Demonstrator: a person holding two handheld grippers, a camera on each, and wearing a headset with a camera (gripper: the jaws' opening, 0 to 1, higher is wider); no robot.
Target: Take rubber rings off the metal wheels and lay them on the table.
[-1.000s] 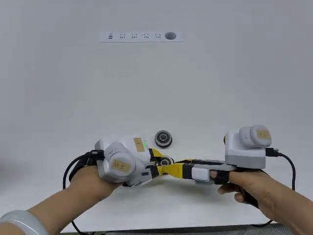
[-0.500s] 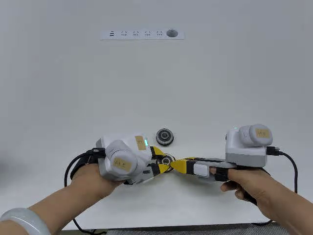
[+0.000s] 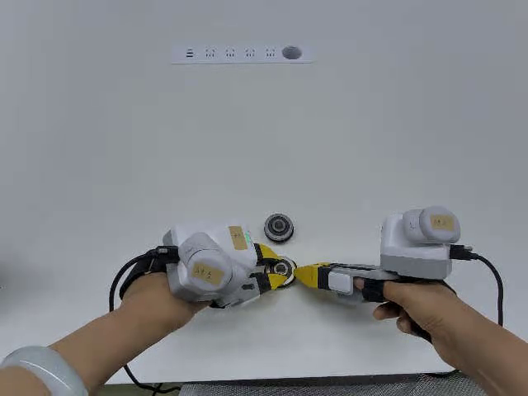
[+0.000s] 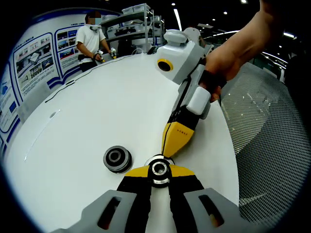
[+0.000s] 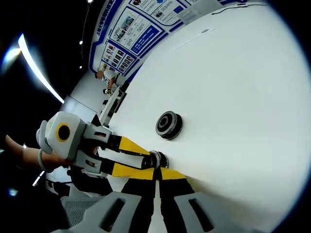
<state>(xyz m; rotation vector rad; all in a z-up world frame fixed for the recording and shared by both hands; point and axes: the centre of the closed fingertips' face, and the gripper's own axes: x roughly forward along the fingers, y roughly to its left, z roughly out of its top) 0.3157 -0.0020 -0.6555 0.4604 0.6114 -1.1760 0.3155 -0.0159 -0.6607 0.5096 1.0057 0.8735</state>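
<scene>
My left gripper [image 4: 159, 171] is shut on a small metal wheel [image 4: 159, 168], which it holds just above the table [image 3: 346, 165]. In the head view the left gripper [image 3: 279, 271] and the held wheel [image 3: 283, 267] sit low in the middle. My right gripper [image 3: 304, 273] comes in from the right with its yellow jaws together, its tips at the wheel's rim. In the left gripper view the right gripper [image 4: 168, 149] touches the wheel's edge. I cannot tell whether a rubber ring is pinched. A second wheel [image 3: 279, 227] with a black rubber ring [image 4: 116, 158] lies flat just beyond.
A white power strip [image 3: 241, 54] lies at the far side of the white table. Cables trail from both grippers toward the near edge [image 3: 330, 379]. In the left gripper view a person [image 4: 92, 41] stands at the far end, near wall posters [image 5: 141, 29].
My right gripper has drawn back to the right, from under the left gripper's jaws to the held wheel's edge. The left gripper keeps its grip on the wheel.
</scene>
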